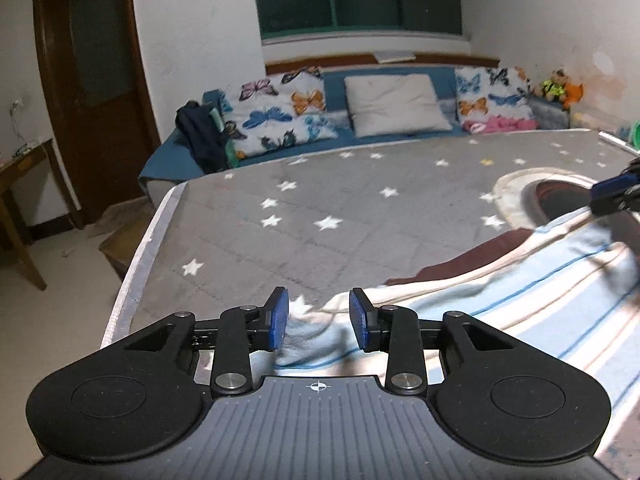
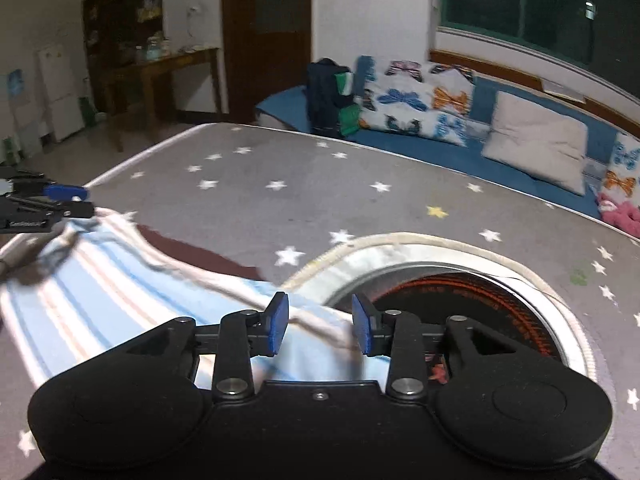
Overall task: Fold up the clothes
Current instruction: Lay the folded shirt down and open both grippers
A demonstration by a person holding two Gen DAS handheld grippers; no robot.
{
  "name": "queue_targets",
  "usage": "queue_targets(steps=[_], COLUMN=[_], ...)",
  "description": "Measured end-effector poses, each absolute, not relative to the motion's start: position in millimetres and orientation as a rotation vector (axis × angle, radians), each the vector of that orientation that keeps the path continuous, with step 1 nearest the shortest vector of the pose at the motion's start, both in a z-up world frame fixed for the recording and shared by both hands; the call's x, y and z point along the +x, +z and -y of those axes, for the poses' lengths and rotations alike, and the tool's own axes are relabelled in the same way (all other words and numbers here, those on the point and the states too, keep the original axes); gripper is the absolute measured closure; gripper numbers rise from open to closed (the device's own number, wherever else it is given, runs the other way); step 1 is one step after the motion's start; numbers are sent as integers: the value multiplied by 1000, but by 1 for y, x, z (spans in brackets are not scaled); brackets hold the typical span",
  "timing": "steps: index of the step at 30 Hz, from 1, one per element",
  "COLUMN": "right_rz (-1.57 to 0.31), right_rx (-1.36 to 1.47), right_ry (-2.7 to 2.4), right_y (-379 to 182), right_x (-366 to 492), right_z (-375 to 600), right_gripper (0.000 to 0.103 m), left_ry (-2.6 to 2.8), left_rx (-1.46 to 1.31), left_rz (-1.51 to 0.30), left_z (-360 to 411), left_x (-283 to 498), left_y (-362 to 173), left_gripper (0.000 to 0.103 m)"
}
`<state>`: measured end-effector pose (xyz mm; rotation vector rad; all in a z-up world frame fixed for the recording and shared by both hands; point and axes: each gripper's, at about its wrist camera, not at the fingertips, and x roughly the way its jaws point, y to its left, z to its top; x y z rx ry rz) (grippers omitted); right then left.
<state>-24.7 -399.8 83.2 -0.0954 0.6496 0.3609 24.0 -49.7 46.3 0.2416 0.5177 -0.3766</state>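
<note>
On grey star-print bed (image 1: 320,208): soft, limp blue-striped cotton garment (image 1: 520,280), best pinched at corners; both grippers' fingers (image 1: 280,316) open.

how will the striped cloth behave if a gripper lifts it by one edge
The striped cloth probably droops and drags, since it already lies in soft wrinkles on the star-print mattress. It looks thin, so likely light. The left gripper and right gripper are both open over its edges.

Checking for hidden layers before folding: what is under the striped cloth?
A dark maroon fabric layer peeks out beneath the light blue-and-white striped cloth, both lying on the grey star-patterned mat. How far the maroon extends underneath is covered.
</note>
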Motion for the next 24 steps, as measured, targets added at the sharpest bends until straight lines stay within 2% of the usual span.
queue_targets(steps=[8, 16, 21, 24], right_rz=[-700, -729, -726, -724], right_rx=[-86, -29, -7, 7], right_ry=[357, 323, 305, 294], right_y=[61, 50, 50, 50], right_x=[1, 9, 4, 1], right_z=[384, 396, 406, 413], right_gripper=[70, 70, 70, 70], left_ry=[-477, -525, -469, -448], left_rx=[222, 259, 180, 144], left_rz=[-508, -574, -632, -632], left_z=[67, 91, 79, 69], left_x=[7, 28, 54, 57], left_y=[48, 24, 8, 8], left_gripper=[69, 69, 56, 56])
